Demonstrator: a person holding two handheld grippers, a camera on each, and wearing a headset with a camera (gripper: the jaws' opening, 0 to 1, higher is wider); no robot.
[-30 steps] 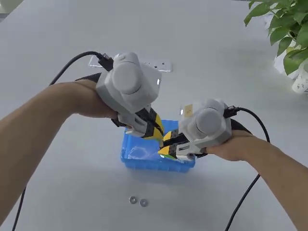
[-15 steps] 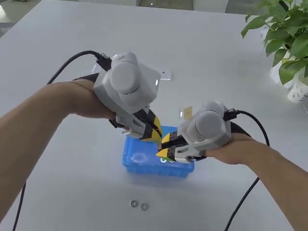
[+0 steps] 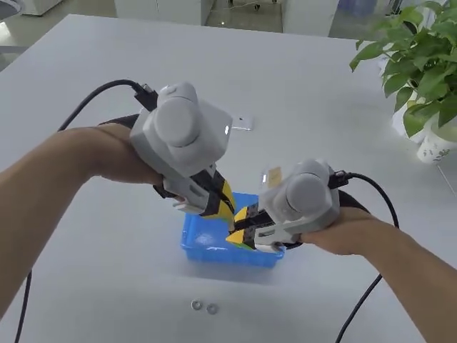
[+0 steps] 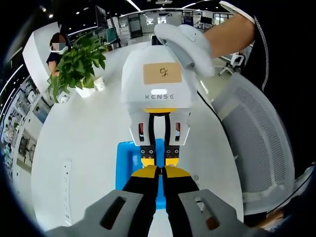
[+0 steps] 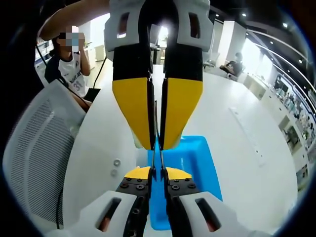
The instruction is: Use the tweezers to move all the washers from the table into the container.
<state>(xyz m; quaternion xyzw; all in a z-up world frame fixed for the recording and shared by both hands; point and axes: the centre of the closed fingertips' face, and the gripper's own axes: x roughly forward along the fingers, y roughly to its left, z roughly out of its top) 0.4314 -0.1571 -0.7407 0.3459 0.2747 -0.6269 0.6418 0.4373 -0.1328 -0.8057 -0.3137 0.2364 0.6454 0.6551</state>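
White table (image 3: 307, 86) in an open office. Left gripper (image 3: 227, 205) and right gripper (image 3: 240, 233) met tip to tip above the blue container (image 3: 214, 254), each with jaws pressed together on a thin strip, probably the tweezers (image 5: 155, 133). Two washers (image 3: 196, 305) lay on the table just in front of the container, not yet moved; the container's contents could not be made out. A potted plant (image 3: 421, 71) stood well apart; nothing blocked the washers.

A white table (image 3: 321, 86) carries a potted plant (image 3: 421, 78) at its far right edge; a white mesh chair (image 4: 256, 143) stands beside it under ceiling strip lights (image 4: 132, 5)
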